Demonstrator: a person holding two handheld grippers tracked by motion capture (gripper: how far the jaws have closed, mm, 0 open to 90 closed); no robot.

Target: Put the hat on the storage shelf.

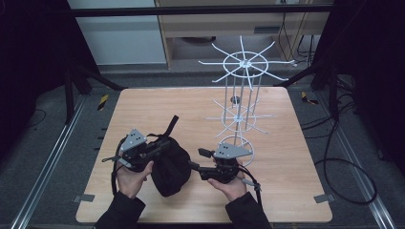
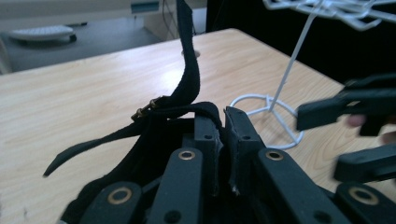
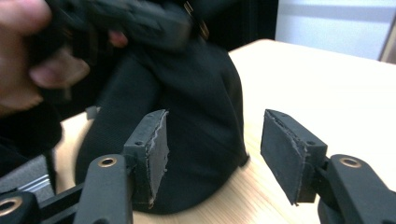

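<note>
So the wooden surface (image 1: 143, 102) has the tall white wire rack (image 1: 242, 95) standing at the back right, and every one of its arms looks bare, so nothing's hung up yet. The black cap (image 1: 169, 164) sits near the front edge between your hands, well short of the rack, meaning the lift and hanging are all ahead of you, I'd say. Your left hand-held gripper (image 2: 223, 122) is clamped tight on the cap's strap (image 2: 187, 79), palm underneath. Your right hand-held gripper (image 3: 212, 156) sits low and level with its jaws spread, gripping nothing, aimed at the cap's crown.
</note>
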